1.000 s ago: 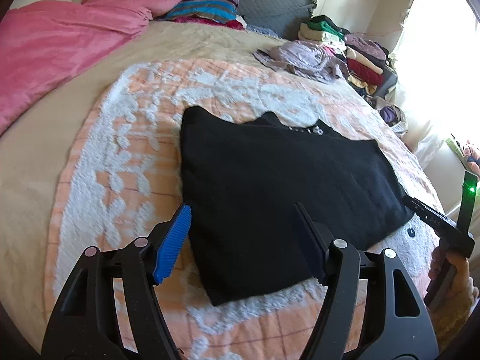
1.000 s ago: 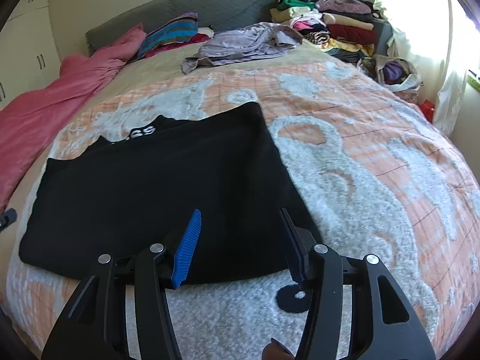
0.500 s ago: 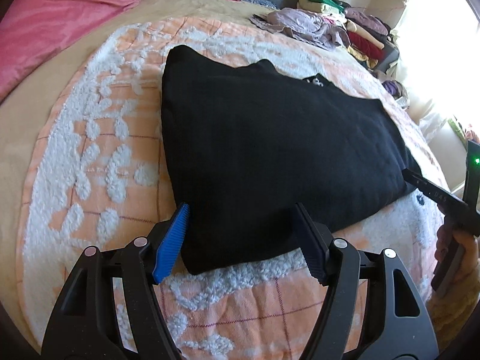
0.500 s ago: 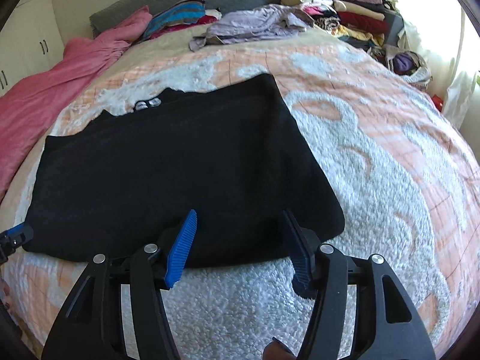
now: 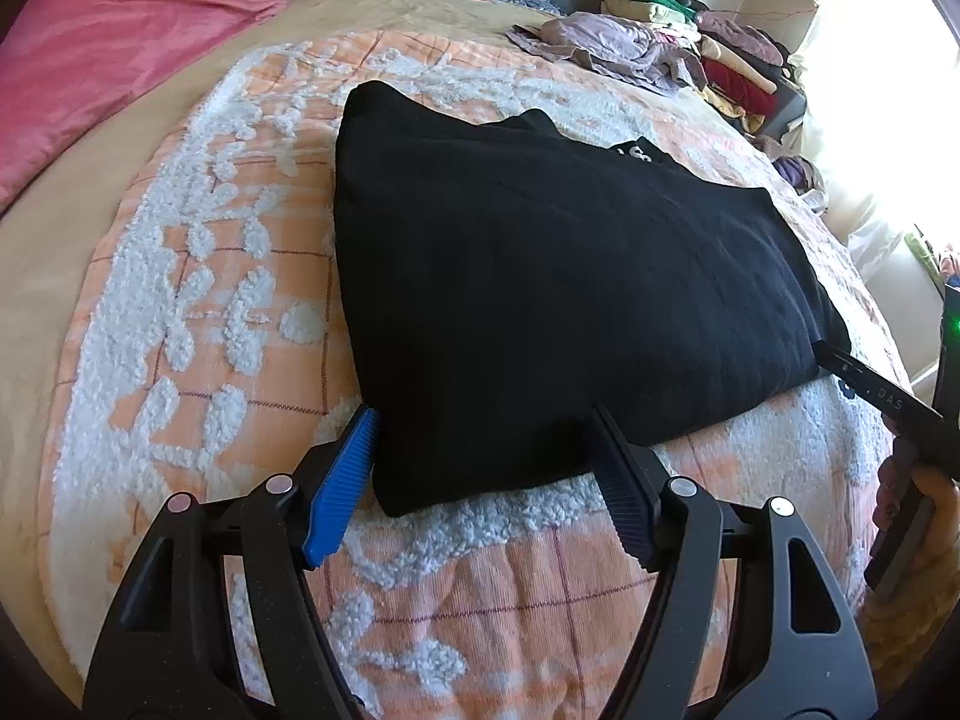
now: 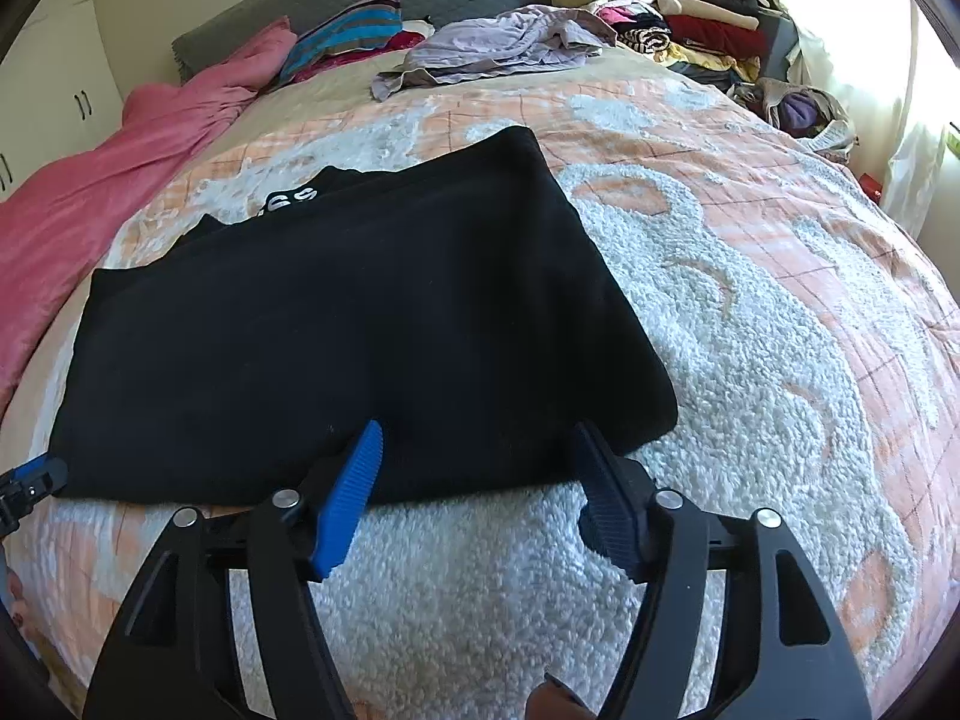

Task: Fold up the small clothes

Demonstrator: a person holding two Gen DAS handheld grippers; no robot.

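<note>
A: Where is the top (image 5: 540, 276) lying?

B: It is lying flat on the blanket (image 5: 198, 276), already folded into a wide black rectangle, collar at the far edge. Both grippers are sitting at its near edge, one by each near corner.

A: Are the fingers gripping anything?

B: No. The left gripper (image 5: 486, 450) is standing with its jaws apart, the near left corner lying between them, unpinched. The right gripper (image 6: 477, 459) has just been opening its jaws; the hem is lying between them, but the pads are not pressing on it.

A: So what is making this step go well?

B: I am judging that both are lining up for the next fold. Each should be taking every layer of the hem, closing together, then lifting evenly so the edge is staying straight while travelling toward the collar.
</note>
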